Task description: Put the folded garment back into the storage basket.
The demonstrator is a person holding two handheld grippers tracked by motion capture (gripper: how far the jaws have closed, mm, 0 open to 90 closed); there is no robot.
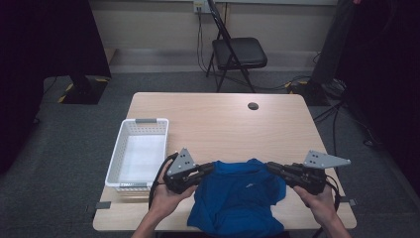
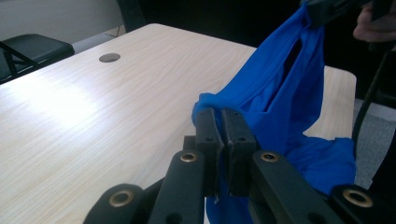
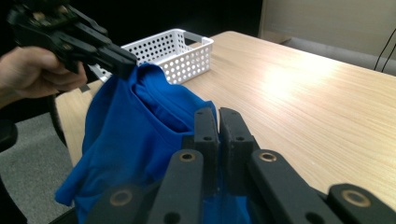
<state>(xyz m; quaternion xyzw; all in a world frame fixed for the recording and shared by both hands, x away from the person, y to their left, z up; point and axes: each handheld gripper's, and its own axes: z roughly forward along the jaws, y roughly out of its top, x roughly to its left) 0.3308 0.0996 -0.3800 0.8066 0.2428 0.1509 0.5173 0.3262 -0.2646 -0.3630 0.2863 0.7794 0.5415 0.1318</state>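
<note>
Above the table, both fingers clamped on blue shirt.

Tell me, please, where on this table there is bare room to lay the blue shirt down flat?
The widest bare patch of table runs from the white basket across to the right edge, between the cable hole and the shirt. The near edge is crowded: the left gripper and right gripper hold the shirt there.
</note>
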